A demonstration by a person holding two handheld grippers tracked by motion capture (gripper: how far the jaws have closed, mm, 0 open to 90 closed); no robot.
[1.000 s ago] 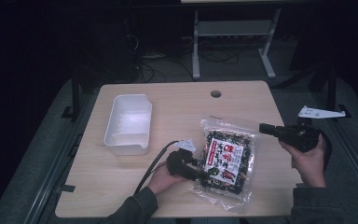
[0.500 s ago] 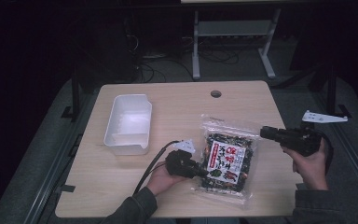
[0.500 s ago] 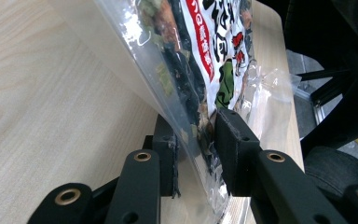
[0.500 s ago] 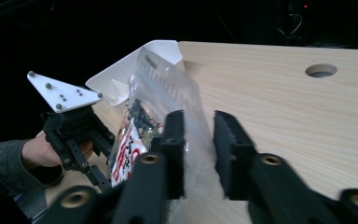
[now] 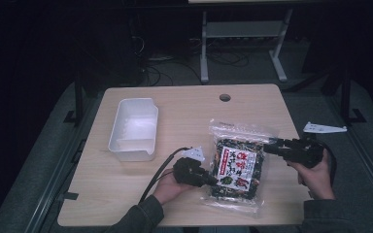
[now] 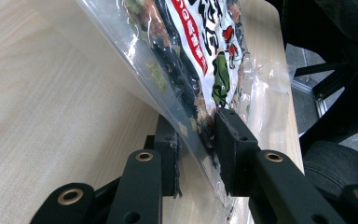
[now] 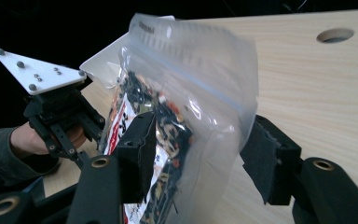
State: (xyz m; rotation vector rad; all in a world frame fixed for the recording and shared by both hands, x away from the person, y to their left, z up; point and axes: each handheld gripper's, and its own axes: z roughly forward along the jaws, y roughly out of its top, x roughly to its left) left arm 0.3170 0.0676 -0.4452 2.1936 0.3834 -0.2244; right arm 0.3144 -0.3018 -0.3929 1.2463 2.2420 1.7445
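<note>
Right tongs point(image 7: 196, 163) gape around the clear snack bag point(image 7: 186, 107) — left tongs point(image 7: 63, 123) beyond it.

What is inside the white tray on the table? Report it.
The white tray looks empty: bare white floor and walls. The strip of floor behind its near wall is hidden from the high view.

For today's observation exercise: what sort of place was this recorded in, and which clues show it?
Probably a lab or recording room, not a kitchen: a lit wooden table in a dark room, cables on the floor beside a metal stand behind it, and a hand-held left gripper working a snack bag.
</note>
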